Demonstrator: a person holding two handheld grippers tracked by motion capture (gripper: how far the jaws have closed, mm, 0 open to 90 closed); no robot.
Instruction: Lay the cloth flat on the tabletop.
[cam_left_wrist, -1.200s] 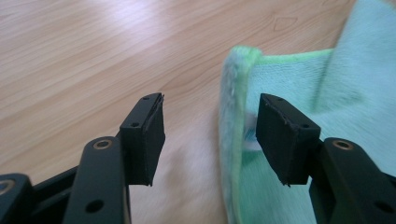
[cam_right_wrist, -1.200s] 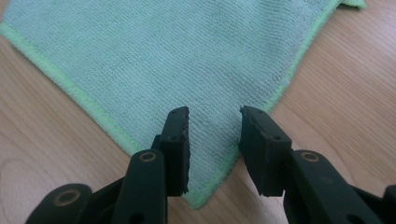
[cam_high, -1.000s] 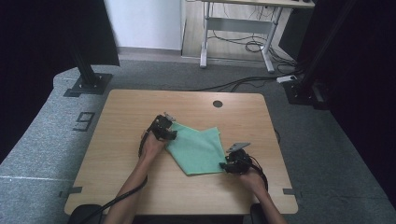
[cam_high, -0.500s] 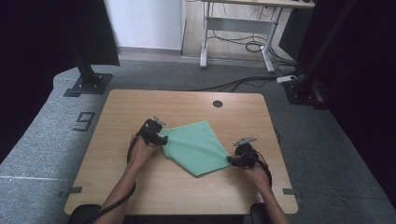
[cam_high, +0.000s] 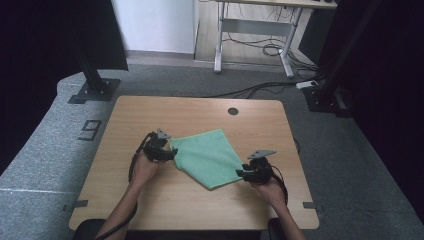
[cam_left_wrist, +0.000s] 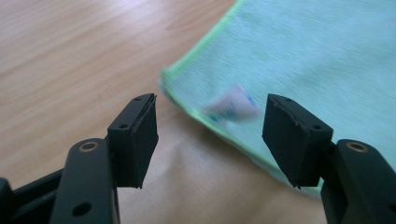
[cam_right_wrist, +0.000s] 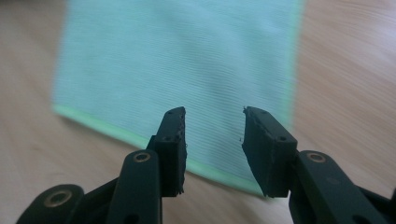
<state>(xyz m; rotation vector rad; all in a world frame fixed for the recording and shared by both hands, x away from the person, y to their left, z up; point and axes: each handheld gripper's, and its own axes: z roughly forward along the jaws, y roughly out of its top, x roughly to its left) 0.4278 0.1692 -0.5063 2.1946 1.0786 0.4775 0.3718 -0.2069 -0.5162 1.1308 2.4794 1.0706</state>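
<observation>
A green cloth (cam_high: 207, 156) lies flat and folded on the wooden table (cam_high: 165, 112), turned like a diamond. My left gripper (cam_high: 170, 151) sits at the cloth's left corner, jaws open and apart from the fabric. In the left gripper view that corner (cam_left_wrist: 289, 56) carries a small white label (cam_left_wrist: 232, 105) just beyond the open left gripper (cam_left_wrist: 210, 133). My right gripper (cam_high: 241, 173) rests at the cloth's lower right edge, also open. The right gripper view shows the cloth's bright green hem (cam_right_wrist: 121, 131) running just beyond the right gripper (cam_right_wrist: 212, 140), nothing pinched.
A round cable hole (cam_high: 233, 111) sits near the table's far edge. Black stand bases (cam_high: 92, 90) and a desk frame (cam_high: 252, 30) with cables stand on the grey floor beyond. Bare wood surrounds the cloth on all sides.
Both grippers have let go and drawn slightly outward from the cloth. The cloth now lies flatter, its corner spread toward the far side.
</observation>
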